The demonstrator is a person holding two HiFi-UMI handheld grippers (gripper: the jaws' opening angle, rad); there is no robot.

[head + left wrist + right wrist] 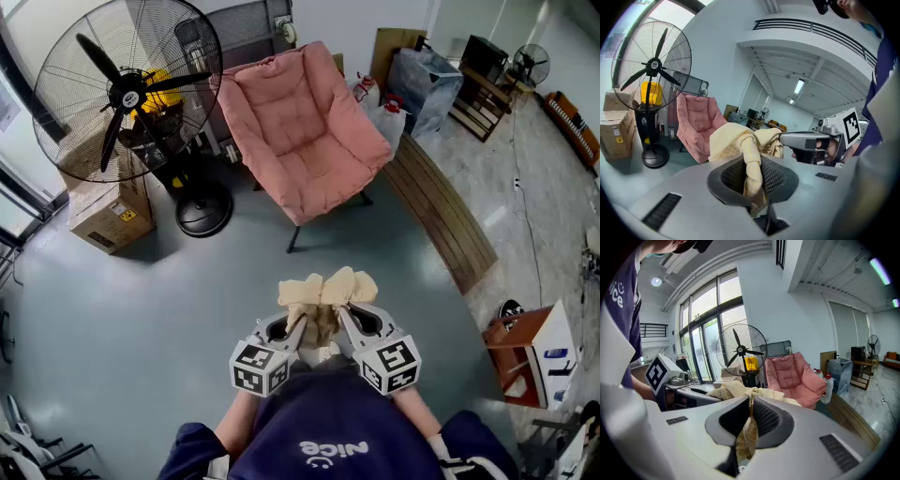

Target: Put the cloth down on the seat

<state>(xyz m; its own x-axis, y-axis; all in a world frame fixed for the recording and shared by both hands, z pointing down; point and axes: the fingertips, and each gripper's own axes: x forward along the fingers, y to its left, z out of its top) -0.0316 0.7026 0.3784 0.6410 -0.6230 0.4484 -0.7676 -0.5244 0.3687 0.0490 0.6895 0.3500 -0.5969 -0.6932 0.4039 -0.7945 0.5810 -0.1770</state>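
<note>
A pale yellow cloth (326, 292) is bunched between my two grippers, held up in front of me above the floor. My left gripper (298, 326) is shut on one part of the cloth (749, 164), and my right gripper (343, 319) is shut on another part of the cloth (749, 425). The two grippers sit close side by side. The pink padded seat (300, 127) stands some way ahead, past open floor; it also shows as the pink seat (696, 126) in the left gripper view and the pink seat (794, 378) in the right gripper view.
A big black floor fan (127, 89) stands left of the seat, with a cardboard box (108, 216) beside it. A wooden bench (441, 211) runs along the right. A small red-brown cabinet (525, 352) is at the right near me. Plastic jugs (389, 117) sit behind the seat.
</note>
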